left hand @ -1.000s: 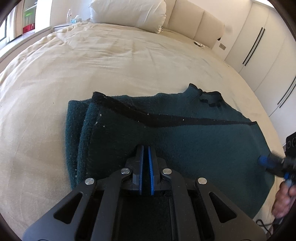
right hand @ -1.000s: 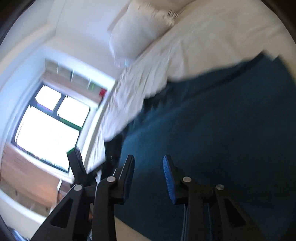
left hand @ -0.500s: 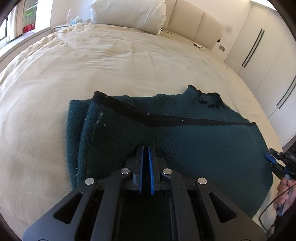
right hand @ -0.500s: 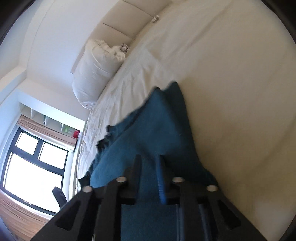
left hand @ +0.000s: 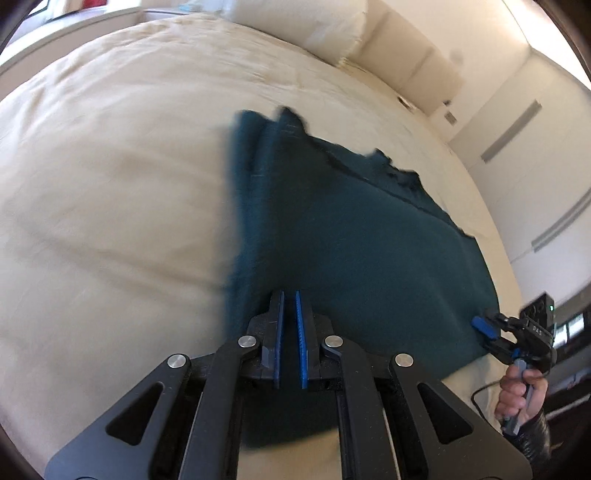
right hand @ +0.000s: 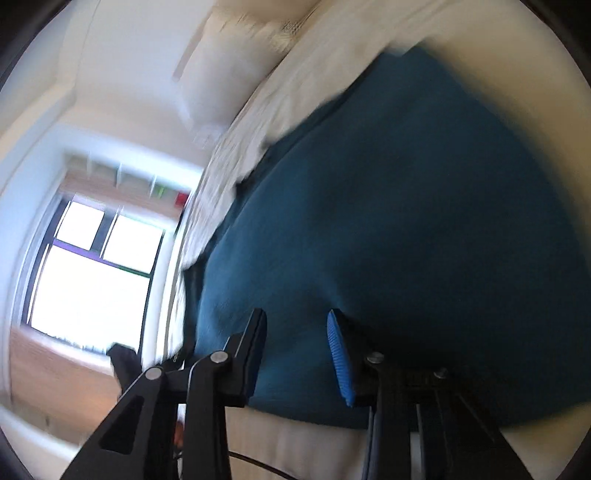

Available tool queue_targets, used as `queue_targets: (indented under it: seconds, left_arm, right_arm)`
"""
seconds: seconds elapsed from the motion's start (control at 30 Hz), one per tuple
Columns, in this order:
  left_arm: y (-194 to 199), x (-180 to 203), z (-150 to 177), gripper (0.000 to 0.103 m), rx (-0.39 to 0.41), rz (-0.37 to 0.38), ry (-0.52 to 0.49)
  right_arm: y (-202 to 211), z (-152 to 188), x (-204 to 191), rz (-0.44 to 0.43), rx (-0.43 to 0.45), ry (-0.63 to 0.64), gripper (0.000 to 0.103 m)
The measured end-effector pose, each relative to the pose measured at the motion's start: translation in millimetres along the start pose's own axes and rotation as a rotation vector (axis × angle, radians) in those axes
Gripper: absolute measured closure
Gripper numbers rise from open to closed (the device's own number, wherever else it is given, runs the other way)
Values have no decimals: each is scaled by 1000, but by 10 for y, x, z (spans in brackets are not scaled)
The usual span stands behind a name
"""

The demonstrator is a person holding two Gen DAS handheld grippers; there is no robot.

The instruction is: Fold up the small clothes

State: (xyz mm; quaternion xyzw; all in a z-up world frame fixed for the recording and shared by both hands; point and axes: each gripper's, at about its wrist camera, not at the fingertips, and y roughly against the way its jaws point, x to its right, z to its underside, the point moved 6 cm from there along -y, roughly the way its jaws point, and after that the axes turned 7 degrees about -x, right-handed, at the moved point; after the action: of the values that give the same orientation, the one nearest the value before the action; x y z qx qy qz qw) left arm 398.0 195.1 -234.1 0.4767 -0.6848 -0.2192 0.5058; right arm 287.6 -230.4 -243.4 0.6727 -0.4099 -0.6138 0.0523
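Note:
A dark teal knitted garment (left hand: 369, 258) lies spread on the cream bed cover (left hand: 110, 184), with its left side folded over in a narrow strip. My left gripper (left hand: 289, 306) hovers over the garment's near left part, pads almost together and nothing seen between them. In the right wrist view the garment (right hand: 406, 221) fills the middle. My right gripper (right hand: 295, 317) is over its near edge with the jaws opening, and no cloth is pinched between them. In the left wrist view the right gripper (left hand: 485, 336) sits at the garment's near right corner, held by a hand (left hand: 521, 391).
A white pillow (left hand: 295, 22) and a padded headboard (left hand: 413, 55) lie at the far end of the bed. White wardrobe doors (left hand: 535, 147) stand to the right. A bright window (right hand: 92, 277) and shelves are to the left. A thin black cable (left hand: 480, 398) hangs near the hand.
My left gripper has slid left, so the garment's folded left edge now lines up with it. The right gripper swung back over the garment and its jaws stand wider.

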Motion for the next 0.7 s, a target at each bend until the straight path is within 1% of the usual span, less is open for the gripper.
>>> queue_targets:
  seconds: [0.03, 0.07, 0.1, 0.13, 0.17, 0.2, 0.23, 0.27, 0.3, 0.4, 0.43, 0.47, 0.5, 0.53, 0.57, 0.63, 0.7]
  left_arm:
    - [110, -76, 30, 97, 12, 13, 34]
    - [181, -113, 53, 97, 23, 25, 52]
    - [286, -170, 75, 93, 45, 21, 78]
    - [336, -199, 86, 88, 56, 20, 93]
    - [359, -207, 92, 69, 58, 35, 103]
    - [365, -203, 104, 34, 49, 70, 114]
    - [370, -192, 113, 22, 48, 95, 122]
    - [383, -175, 120, 19, 55, 113, 123]
    - [374, -135, 119, 19, 43, 138, 113]
    - [230, -11, 124, 19, -50, 236, 112]
    - [151, 6, 115, 19, -90, 255, 116]
    - [74, -11, 116, 19, -124, 245, 128]
    - [32, -31, 108, 20, -138, 237, 138]
    - [3, -55, 87, 20, -149, 257, 153]
    - [-11, -89, 59, 20, -154, 293, 182]
    - [-44, -142, 12, 20, -169, 334, 220]
    - [-93, -177, -19, 24, -193, 344, 234]
  right_arm:
    - [162, -19, 51, 11, 36, -18, 49]
    - [295, -37, 57, 7, 66, -30, 42]
    - [439, -53, 5, -21, 98, -31, 32]
    - [504, -63, -51, -45, 109, -22, 29]
    - [508, -53, -157, -70, 111, -5, 29]
    - [487, -55, -260, -94, 98, 14, 29]
    - [380, -61, -398, -115, 75, 33, 29]
    - [293, -68, -534, -128, 54, 47, 29]
    - [223, -67, -612, -137, 33, 58, 29]
    - [-49, -76, -822, -163, -31, 80, 29]
    - [-79, -56, -844, -169, -49, 82, 29]
    - [-154, -61, -886, -170, -71, 84, 29]
    - [-245, -73, -940, -164, -96, 91, 29]
    - [-407, -115, -1025, -165, -112, 97, 29]
    - [-457, -115, -1074, -172, -127, 103, 29]
    - [-499, -95, -1100, -181, -149, 111, 29]
    - [-583, -107, -1146, -200, -174, 106, 29]
